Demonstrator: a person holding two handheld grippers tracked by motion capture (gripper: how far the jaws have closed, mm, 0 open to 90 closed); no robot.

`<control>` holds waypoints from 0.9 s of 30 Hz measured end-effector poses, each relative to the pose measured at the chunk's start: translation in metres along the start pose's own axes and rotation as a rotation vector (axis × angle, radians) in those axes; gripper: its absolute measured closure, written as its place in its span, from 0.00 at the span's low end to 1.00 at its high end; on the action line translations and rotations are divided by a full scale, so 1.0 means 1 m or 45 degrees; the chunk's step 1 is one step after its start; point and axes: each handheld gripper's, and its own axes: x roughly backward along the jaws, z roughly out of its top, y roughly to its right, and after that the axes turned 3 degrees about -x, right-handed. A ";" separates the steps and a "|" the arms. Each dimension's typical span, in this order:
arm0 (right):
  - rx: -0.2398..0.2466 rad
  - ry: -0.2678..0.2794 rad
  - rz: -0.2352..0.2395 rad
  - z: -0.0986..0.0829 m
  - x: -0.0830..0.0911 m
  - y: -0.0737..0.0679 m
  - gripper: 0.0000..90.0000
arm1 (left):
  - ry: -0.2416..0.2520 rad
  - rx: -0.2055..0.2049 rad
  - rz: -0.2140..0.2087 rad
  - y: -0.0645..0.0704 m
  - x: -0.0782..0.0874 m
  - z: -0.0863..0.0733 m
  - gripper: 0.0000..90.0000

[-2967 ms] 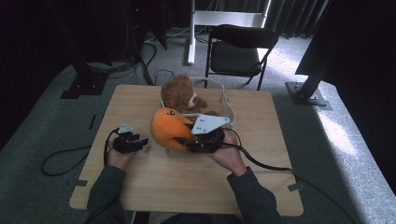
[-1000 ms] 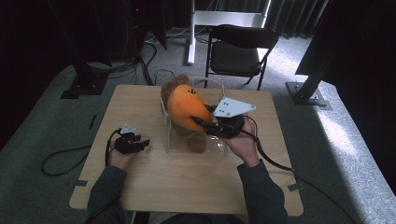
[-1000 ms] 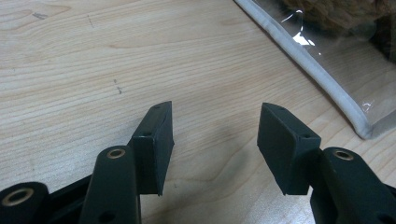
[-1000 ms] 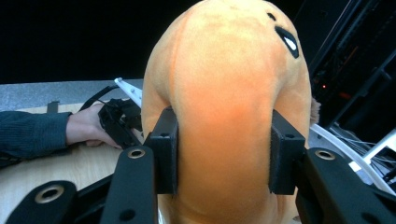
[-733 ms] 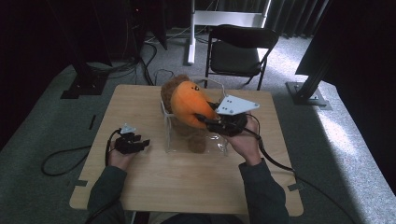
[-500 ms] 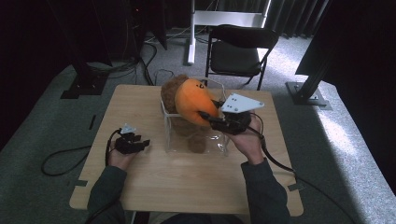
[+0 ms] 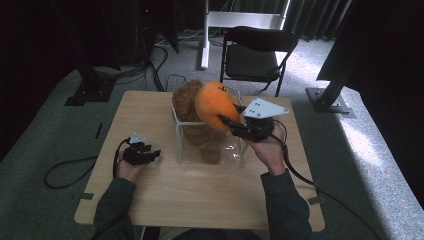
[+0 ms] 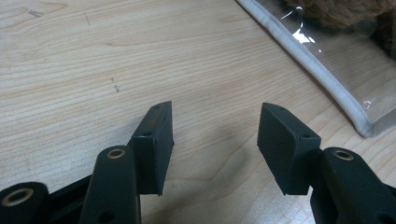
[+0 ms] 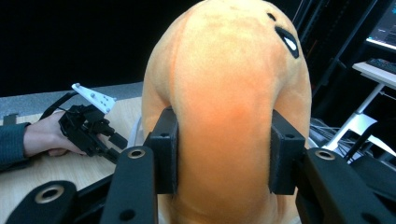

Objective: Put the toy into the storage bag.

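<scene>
Behind orange plush — brown toy half hidden.

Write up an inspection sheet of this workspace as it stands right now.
Surface: wooden table, bare at the front.
Job's things: orange plush toy held above clear box; brown plush toy sits in the box.
Clutter: nothing seen.
Grippers: right gripper clamped on the orange plush; left gripper open, low over the table.
Cables: one trails from each gripper off the table.
Surroundings: folding chair, stand bases on grey carpet.
</scene>
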 end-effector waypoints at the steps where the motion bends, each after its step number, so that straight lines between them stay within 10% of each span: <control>1: -0.001 -0.001 -0.007 0.000 0.000 0.000 0.61 | 0.000 0.000 0.000 0.000 0.000 0.000 0.52; 27: -0.038 -0.021 -0.105 -0.008 0.001 0.014 0.61 | -0.001 -0.004 0.002 0.001 0.000 0.000 0.52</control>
